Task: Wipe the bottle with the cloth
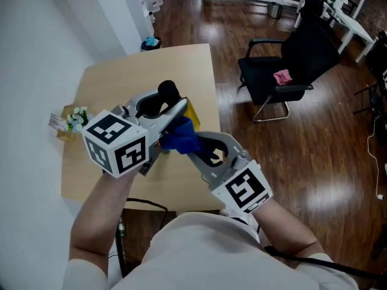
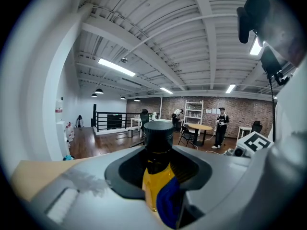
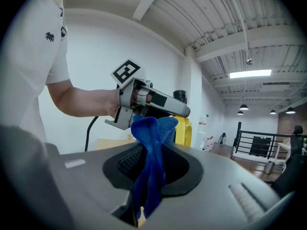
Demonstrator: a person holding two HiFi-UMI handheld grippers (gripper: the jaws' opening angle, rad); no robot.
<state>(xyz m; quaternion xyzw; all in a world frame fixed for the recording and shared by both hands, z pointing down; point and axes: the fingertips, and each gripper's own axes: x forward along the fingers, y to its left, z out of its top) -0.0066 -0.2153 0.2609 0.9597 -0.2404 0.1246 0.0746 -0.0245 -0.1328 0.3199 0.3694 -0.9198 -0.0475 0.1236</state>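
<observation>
- My left gripper (image 2: 159, 174) is clamped on the bottle (image 2: 152, 186), with its jaws closed on the yellow body just below the black cap.
- My right gripper (image 3: 149, 169) has its jaws pinched together on the blue cloth (image 3: 152, 138), which bunches up out of them.
- The cloth touches the bottle's yellow side, right beside the left jaws.
- In the head view, both grippers meet over the wooden table (image 1: 109, 80), with the bottle held above it.

Left hand-held gripper (image 1: 171, 109) is clamped on the bottle (image 2: 156, 178). Right hand-held gripper (image 1: 195, 145), just beside it, pinches the cloth (image 3: 151, 152).
</observation>
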